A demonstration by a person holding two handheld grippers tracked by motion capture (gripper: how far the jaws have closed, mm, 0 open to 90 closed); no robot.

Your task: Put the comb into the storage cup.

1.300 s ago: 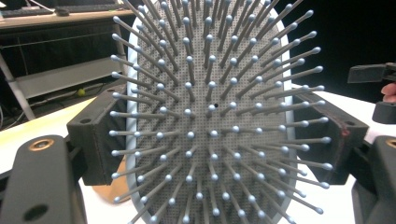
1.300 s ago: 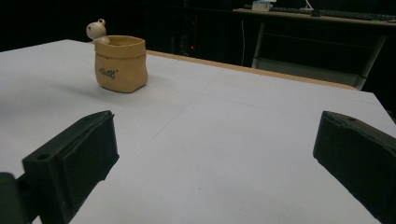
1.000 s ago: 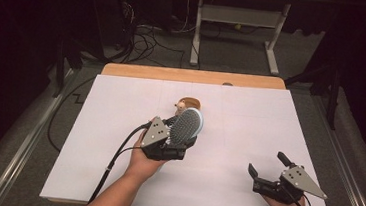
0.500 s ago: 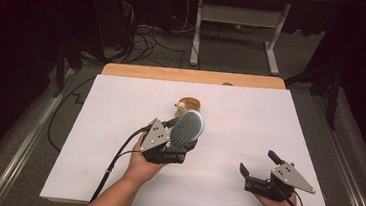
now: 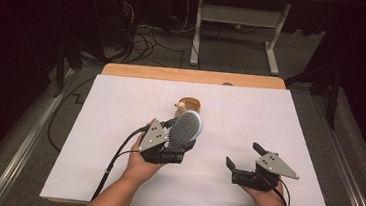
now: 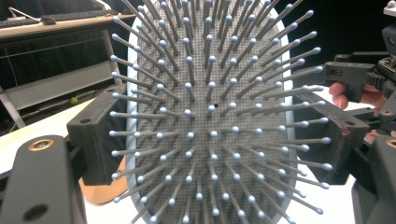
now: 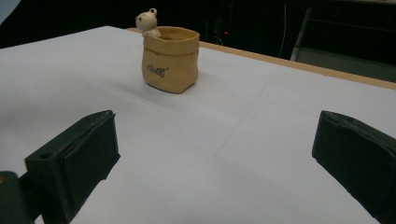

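My left gripper (image 5: 178,138) is shut on a grey-blue paddle hairbrush (image 5: 186,128) and holds it above the middle of the white table cover. In the left gripper view the brush (image 6: 210,112) faces the camera with its bristles, both jaws pressed on its edges. Just behind it stands a small tan sack-shaped pot (image 5: 189,104) with a bear figure (image 7: 147,19) on its rim. My right gripper (image 5: 242,154) sits low at the front right, open, nothing between its jaws. In the right gripper view (image 7: 215,154) it points at the pot (image 7: 169,58).
A white sheet (image 5: 108,136) covers the table, with a wooden strip (image 5: 193,76) along the far edge. Beyond the table stand a white frame (image 5: 238,22) and floor cables (image 5: 146,39). The right hand and its gripper (image 6: 369,79) appear at the right of the left gripper view.
My right gripper has slid left, nearer the table's middle and slightly away from the front edge. The left gripper and the brush have stayed put.
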